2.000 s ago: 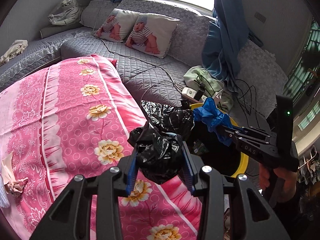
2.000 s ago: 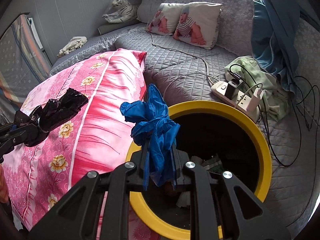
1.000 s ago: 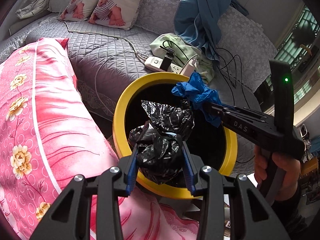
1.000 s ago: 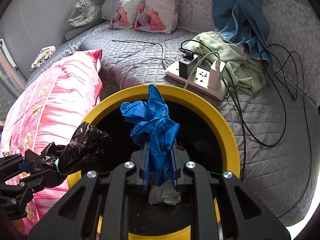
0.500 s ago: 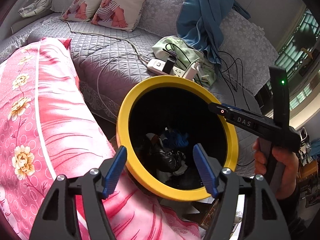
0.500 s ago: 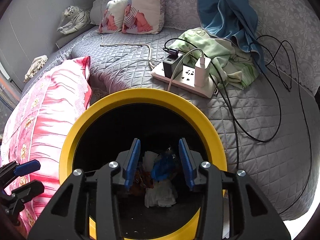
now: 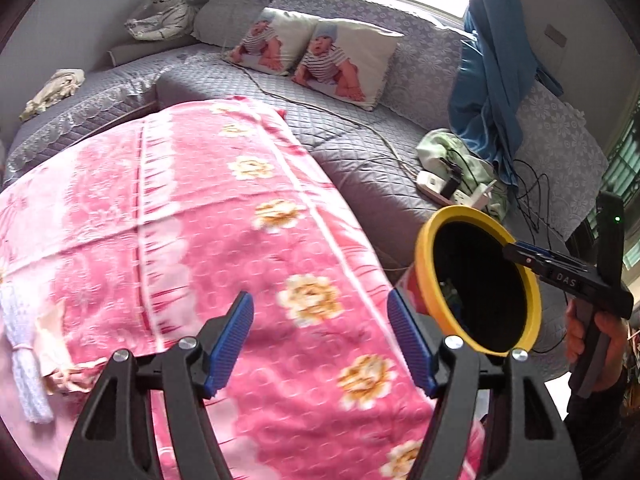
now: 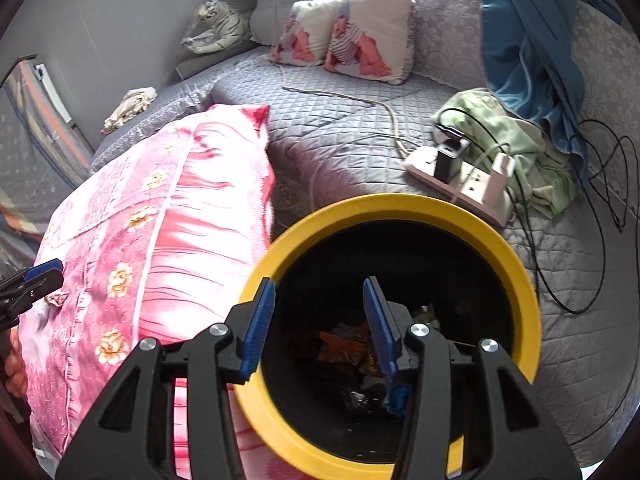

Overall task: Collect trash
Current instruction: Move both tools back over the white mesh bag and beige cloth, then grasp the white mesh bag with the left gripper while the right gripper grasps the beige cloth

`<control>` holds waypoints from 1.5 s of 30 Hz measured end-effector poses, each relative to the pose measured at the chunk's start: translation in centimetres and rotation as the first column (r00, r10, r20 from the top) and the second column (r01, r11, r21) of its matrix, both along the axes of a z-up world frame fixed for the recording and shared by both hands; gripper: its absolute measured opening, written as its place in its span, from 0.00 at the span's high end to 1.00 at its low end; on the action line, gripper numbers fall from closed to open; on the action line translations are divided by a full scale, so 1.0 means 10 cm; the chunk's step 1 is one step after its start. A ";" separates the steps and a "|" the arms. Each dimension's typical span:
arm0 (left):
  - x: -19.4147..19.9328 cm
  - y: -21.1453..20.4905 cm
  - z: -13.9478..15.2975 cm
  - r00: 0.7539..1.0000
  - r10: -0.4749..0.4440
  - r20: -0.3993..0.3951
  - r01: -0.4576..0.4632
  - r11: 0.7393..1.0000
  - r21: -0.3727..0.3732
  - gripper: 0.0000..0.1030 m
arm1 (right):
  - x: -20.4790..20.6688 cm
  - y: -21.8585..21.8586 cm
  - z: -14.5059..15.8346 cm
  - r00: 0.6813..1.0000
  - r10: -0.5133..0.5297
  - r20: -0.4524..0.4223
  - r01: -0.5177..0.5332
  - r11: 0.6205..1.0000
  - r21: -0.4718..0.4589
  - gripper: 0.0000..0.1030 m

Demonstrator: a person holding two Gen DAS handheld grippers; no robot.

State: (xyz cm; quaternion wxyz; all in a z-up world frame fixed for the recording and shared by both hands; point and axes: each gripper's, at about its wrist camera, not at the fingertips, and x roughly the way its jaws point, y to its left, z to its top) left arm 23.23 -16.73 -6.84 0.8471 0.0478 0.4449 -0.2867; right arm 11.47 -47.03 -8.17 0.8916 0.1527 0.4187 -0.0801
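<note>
Blanket point(image 7: 200, 220), pink and flowered, lies under the empty, wide-apart left gripper point(image 7: 320, 344), facing crumpled scraps point(image 7: 44, 360). Yellow-rimmed bin point(image 8: 516, 280) holds collected trash point(image 8: 352, 348); right gripper point(image 8: 320, 324), jaws just opening, empty, hangs above.

the bin point(image 8: 516, 280) is round, with a thick yellow rim and a black inside. it stands upright, mouth open and facing up, between the pink flowered blanket point(image 8: 168, 216) and the grey quilted sofa point(image 8: 340, 140). its rim lies just beside the blanket edge. the trash point(image 8: 352, 348) lies loose at the bottom: orange wrappers, a blue piece point(image 8: 398, 394) low at the right, and pale scraps; finer detail is too dark to tell. in the left wrist view the bin point(image 7: 424, 264) appears side-on at the right, showing a red outer wall below the rim.
</note>
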 end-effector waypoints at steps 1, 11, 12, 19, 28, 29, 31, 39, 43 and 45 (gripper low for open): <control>0.02 0.20 0.02 1.000 0.028 0.007 -0.028 1.000 0.008 0.36 | 0.05 0.13 0.03 1.000 0.027 0.006 -0.027 1.000 -0.005 0.58; 0.01 1.98 0.16 0.956 0.288 0.051 -0.288 0.958 -0.002 0.31 | 0.64 1.57 0.29 0.937 0.349 0.027 -0.349 0.937 0.008 0.57; -0.01 2.11 0.16 0.951 0.305 0.052 -0.305 0.952 -0.004 0.30 | 0.71 1.73 0.29 0.926 0.376 0.023 -0.376 0.926 0.013 0.57; -0.01 2.81 -0.02 0.907 0.420 0.016 -0.420 0.907 -0.021 0.30 | 1.00 2.76 0.25 0.829 0.559 0.017 -0.559 0.829 0.032 0.57; 0.42 2.89 -0.18 0.889 0.457 -0.016 -0.457 0.887 -0.057 0.30 | 1.07 3.81 0.08 0.686 0.728 -0.010 -0.727 0.685 -0.038 0.56; 0.48 2.88 -0.20 0.886 0.463 -0.016 -0.464 0.885 -0.050 0.30 | 1.09 3.89 0.05 0.675 0.738 -0.014 -0.738 0.674 -0.043 0.56; 0.61 2.89 -0.26 0.878 0.477 -0.036 -0.478 0.877 -0.044 0.30 | 1.14 4.01 0.00 0.662 0.749 -0.026 -0.749 0.661 -0.052 0.51; 0.89 2.86 -0.51 0.863 0.495 -0.101 -0.499 0.867 -0.013 0.30 | 1.34 4.26 -0.19 0.663 0.745 -0.075 -0.749 0.660 -0.058 0.51; 0.98 2.80 -0.52 0.868 0.488 -0.094 -0.490 0.872 -0.001 0.32 | 1.43 4.33 -0.26 0.660 0.746 -0.086 -0.751 0.658 -0.055 0.51; 1.02 2.78 -0.53 0.869 0.485 -0.101 -0.488 0.873 -0.001 0.39 | 1.48 4.36 -0.30 0.664 0.742 -0.094 -0.747 0.662 -0.054 0.51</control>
